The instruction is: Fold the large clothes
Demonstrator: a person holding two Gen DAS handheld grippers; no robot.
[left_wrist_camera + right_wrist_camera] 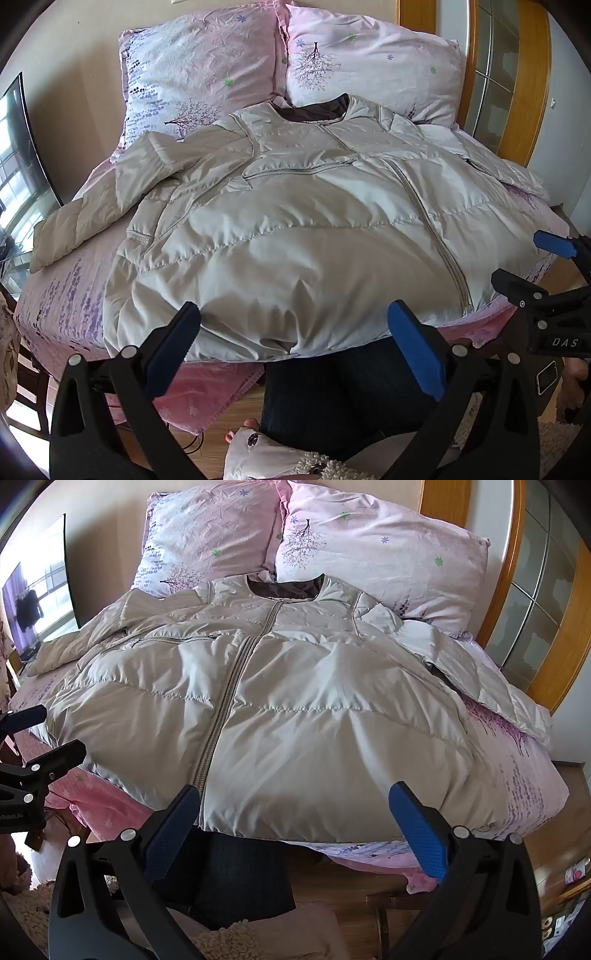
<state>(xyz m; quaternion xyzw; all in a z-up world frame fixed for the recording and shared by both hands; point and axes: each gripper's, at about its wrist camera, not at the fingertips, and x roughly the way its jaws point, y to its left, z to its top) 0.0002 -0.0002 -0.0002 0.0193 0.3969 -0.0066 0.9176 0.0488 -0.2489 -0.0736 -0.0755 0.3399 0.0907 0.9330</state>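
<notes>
Both claws wide open above the jacket

Left wrist view: the left gripper stood spread wide, grasping nothing, poised over the hem of the grey jacket, which lay flat on the bed. The right gripper was released too.

Right wrist view: the zipper ran lengthwise from the hem to the collar by the pillows.

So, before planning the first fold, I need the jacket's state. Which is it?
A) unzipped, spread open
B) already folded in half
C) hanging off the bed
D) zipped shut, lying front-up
D: the jacket lies flat, front-up, its zipper closed to the collar.
</notes>
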